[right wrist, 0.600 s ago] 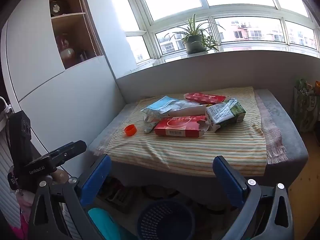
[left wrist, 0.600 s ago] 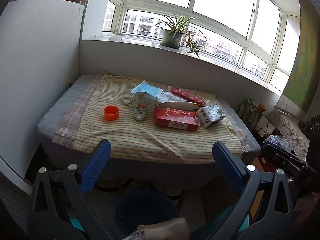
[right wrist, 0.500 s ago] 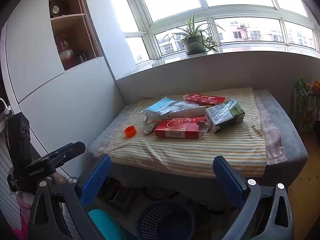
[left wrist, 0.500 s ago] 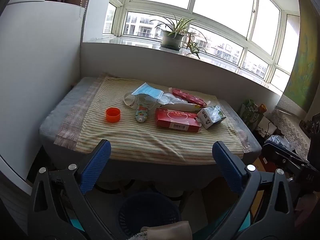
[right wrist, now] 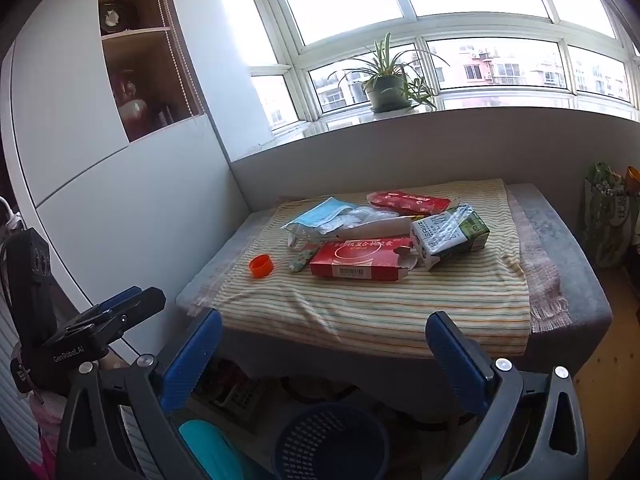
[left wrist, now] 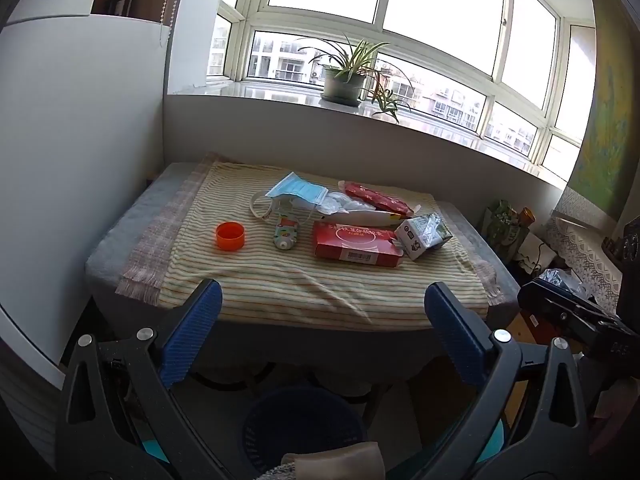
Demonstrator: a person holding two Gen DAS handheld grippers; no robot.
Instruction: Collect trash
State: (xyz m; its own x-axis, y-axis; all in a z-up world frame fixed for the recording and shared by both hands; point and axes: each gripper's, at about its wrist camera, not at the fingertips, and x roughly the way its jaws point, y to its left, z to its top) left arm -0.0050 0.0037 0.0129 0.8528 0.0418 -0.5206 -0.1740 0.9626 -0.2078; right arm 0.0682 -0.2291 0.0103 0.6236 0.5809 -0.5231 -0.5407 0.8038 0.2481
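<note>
Both claws are spread wide with nothing between the blue pads, held back off the near edge of the table (left wrist: 132,216): left claw (left wrist: 322,330) and right claw (right wrist: 323,360) each look across the striped cloth (left wrist: 320,280) at the trash pile. From the left claw, the orange cap (left wrist: 230,235) sits at about 11 o'clock, well apart from the pads, with the small squeezed tube (left wrist: 285,234) just right of it. The red box (left wrist: 357,243) is up around 12, the crumpled milk carton (left wrist: 424,235) touching its right end at about 1. Behind those lie the blue face mask (left wrist: 298,192), some clear plastic wrap (left wrist: 340,202) and a red wrapper (left wrist: 376,199), all bunched together. From the right claw the same red box (right wrist: 360,259) sits near 12, carton (right wrist: 450,236) at 1, cap (right wrist: 261,266) at 11. A dark blue mesh basket (right wrist: 332,440) stands on the floor right below the claws, in front of the table. The other claw's body shows at 9 in the right view.
</note>
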